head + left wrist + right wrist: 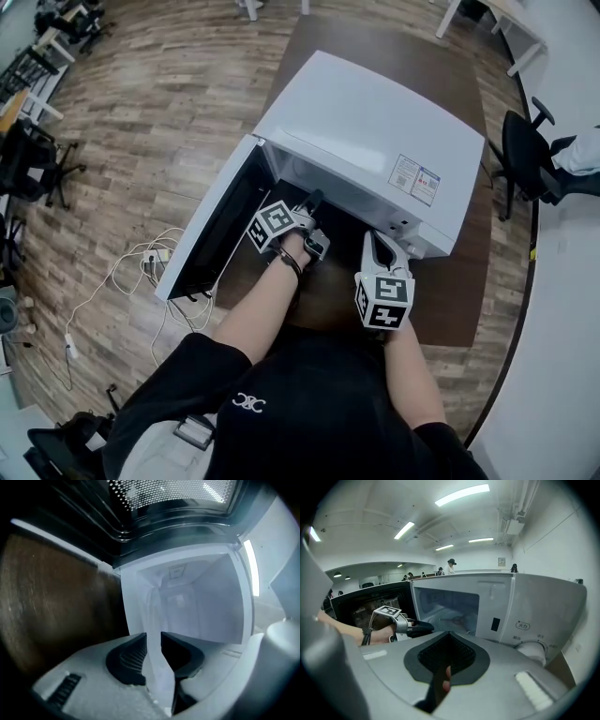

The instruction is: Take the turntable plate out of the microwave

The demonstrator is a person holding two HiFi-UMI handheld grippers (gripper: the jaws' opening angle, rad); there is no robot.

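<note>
The microwave (375,122) stands on the bench (469,272), near its front edge, with its door (211,225) swung open. The left gripper (153,641) reaches into the mouth of the cavity, jaws clenched on the rim of the turntable plate (153,611). The plate lies inside on the cavity floor. The right gripper (447,641) is before the control panel, jaws pressed together and empty.

火力 in an oval on the microwave (543,606) front above its knob (533,649), stickers (415,178) on microwave top unreadable, marks round knob too small
</note>
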